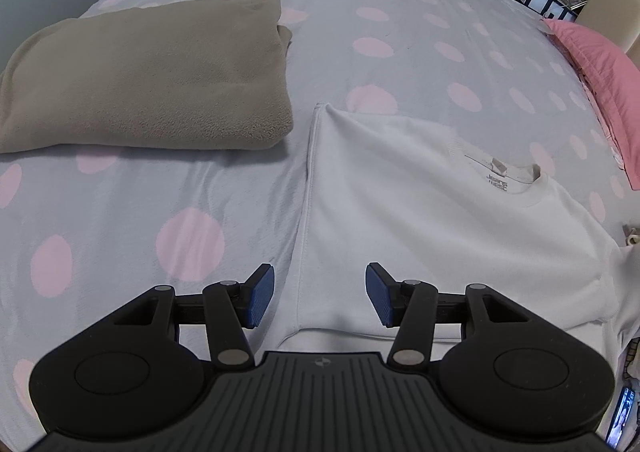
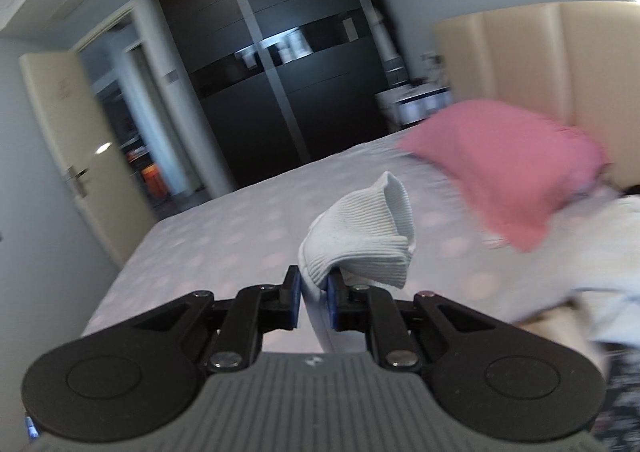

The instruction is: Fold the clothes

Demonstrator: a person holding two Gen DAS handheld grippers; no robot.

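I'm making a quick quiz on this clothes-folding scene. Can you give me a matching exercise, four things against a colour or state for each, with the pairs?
Things:
1. folded blanket
2. T-shirt
3. pillow
4. right gripper

Colours or states:
A. pink, by the headboard
B. shut on white ribbed fabric
C. white, lying flat on the bed, collar label showing
D. beige, lying beside the shirt

Pairs: 1-D, 2-C, 3-A, 4-B
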